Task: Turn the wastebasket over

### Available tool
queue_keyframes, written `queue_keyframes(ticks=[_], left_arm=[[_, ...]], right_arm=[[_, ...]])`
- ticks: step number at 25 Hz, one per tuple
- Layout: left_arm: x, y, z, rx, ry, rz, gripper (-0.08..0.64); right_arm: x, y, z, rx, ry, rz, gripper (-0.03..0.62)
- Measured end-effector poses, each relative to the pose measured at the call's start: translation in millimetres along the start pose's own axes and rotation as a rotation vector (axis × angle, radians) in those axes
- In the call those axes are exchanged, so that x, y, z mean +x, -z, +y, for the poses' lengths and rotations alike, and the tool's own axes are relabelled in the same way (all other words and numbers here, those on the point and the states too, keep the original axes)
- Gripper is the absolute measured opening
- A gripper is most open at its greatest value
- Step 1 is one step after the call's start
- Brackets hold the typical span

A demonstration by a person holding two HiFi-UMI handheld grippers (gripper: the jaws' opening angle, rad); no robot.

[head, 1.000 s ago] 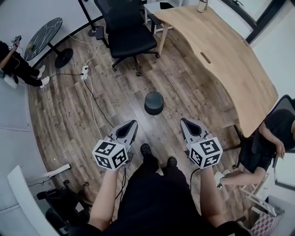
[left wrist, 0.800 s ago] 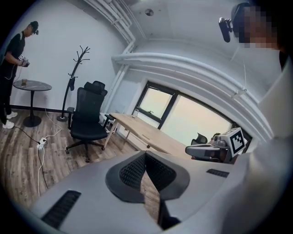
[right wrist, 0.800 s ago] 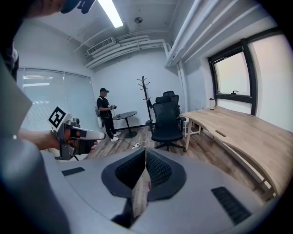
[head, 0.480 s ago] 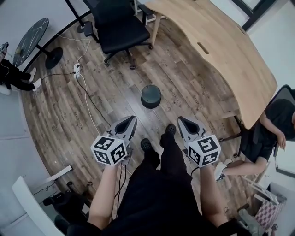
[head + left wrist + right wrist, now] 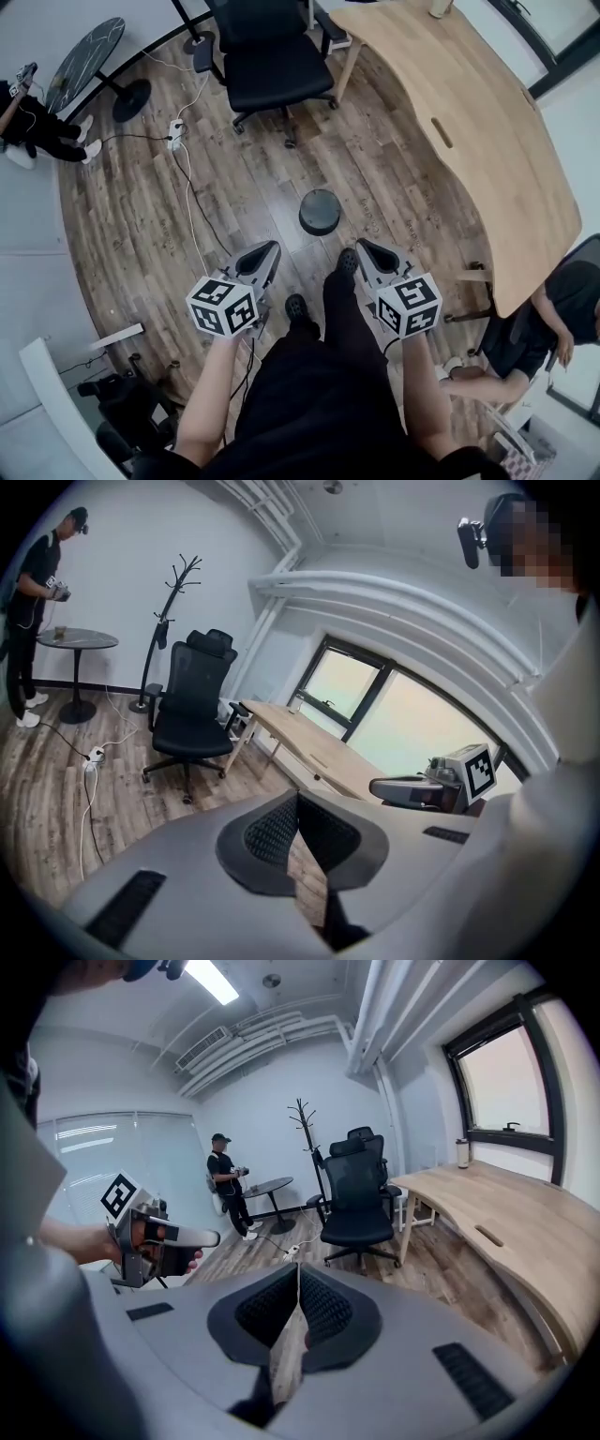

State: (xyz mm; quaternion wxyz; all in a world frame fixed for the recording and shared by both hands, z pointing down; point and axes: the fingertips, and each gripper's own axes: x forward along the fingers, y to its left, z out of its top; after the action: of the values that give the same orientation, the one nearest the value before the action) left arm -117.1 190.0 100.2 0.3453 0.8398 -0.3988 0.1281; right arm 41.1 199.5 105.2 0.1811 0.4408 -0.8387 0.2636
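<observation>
A small round dark wastebasket (image 5: 320,212) stands on the wood floor in the head view, a short way ahead of both grippers. My left gripper (image 5: 267,253) is held low at the left, its jaws shut with nothing between them. My right gripper (image 5: 364,250) is at the right, likewise shut and empty. Both point toward the basket without touching it. In the left gripper view my left gripper (image 5: 296,799) shows its tips together; the right gripper view shows my right gripper (image 5: 298,1274) the same. The basket is hidden in both gripper views.
A black office chair (image 5: 272,66) stands beyond the basket, and a curved wooden desk (image 5: 469,131) runs along the right. A white cable and power strip (image 5: 175,134) lie on the floor at left. A round side table (image 5: 89,66) and a standing person (image 5: 228,1190) are farther left; another person (image 5: 553,309) sits at right.
The person has stepped forward, one foot now beside the right gripper. Both grippers have moved closer to the wastebasket and sunk a little. Their jaws stay shut.
</observation>
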Motion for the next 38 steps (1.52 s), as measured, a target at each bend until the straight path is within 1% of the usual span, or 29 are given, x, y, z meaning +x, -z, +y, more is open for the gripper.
queue_keyframes(ticks=[4,9,13,17,23,28,32,35,37,38], left_arm=[[28.4,-24.1,5.7,-0.028,-0.060,-0.016,0.017],[62.2,-42.6,11.6,-0.066,-0.126,-0.036,0.017],[73.0,-42.7,21.2,-0.113,-0.178,-0.036,0.017],[83.6,-36.1,27.2,-0.135,-0.199,-0.011,0.017],[102.9,-18.1,37.1,-0.134,-0.181,0.033,0.017],[125.6,7.2,54.5,-0.110,-0.153,0.098,0.017],[146.4,28.5,73.3,-0.091,-0.106,0.155,0.017],[161.7,45.1,87.5,-0.046,-0.061,0.214,0.017],[170.1,52.6,100.9,-0.006,-0.045,0.247,0.017],[173.6,56.4,108.4,0.000,-0.040,0.256,0.017]], right_arm=[[26.8,-17.3,-30.8,-0.036,-0.073,0.051,0.034],[57.7,-22.2,-63.3,-0.067,-0.166,0.131,0.034],[74.9,-13.9,-72.3,-0.087,-0.220,0.194,0.034],[88.5,1.7,-85.3,-0.071,-0.233,0.235,0.034],[108.2,31.3,-93.6,-0.053,-0.228,0.275,0.034],[131.1,49.3,-94.2,-0.053,-0.216,0.295,0.034],[157.0,64.4,-101.0,-0.059,-0.172,0.302,0.034],[175.3,83.2,-107.2,-0.034,-0.134,0.319,0.034],[188.3,95.1,-111.6,-0.005,-0.112,0.324,0.034],[194.9,101.0,-113.6,0.004,-0.102,0.328,0.034]])
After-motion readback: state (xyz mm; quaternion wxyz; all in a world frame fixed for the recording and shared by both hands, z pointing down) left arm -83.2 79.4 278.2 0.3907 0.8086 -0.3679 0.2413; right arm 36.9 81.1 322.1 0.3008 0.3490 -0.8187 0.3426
